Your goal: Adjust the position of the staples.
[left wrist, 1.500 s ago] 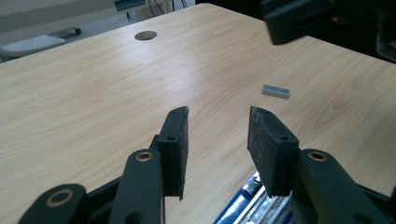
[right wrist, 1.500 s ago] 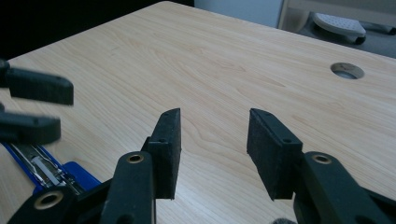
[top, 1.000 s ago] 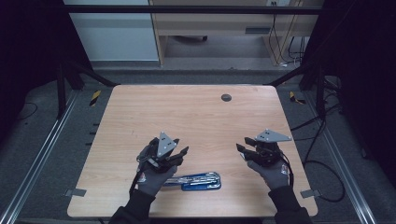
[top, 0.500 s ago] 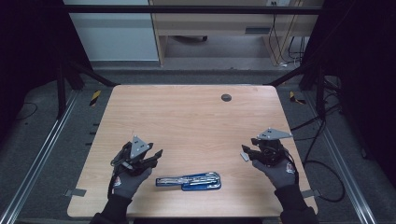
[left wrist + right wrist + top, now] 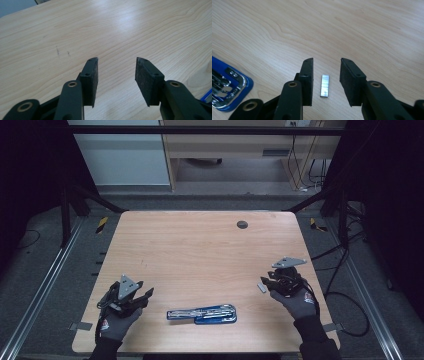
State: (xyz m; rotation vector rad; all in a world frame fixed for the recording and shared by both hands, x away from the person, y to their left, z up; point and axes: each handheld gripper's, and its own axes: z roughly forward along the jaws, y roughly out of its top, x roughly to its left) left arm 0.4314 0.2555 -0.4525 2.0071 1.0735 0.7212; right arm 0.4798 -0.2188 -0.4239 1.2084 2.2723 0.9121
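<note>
One strip of staples (image 5: 324, 85) lies flat on the counter (image 5: 200, 250), directly between the jaws of your right gripper (image 5: 326, 65), its long axis running parallel to the pads. Those jaws have just been closing and now stand partly open, bracketing the strip without pressing it; this alignment probably lets the pads meet its long sides squarely. Off to the left of these jaws rests the opened blue stapler (image 5: 227, 85), likely awaiting the refill. Your left gripper (image 5: 117, 65) hovers over bare wood, jaws wide apart and holding nothing, with the stapler's blue edge just right of them.
</note>
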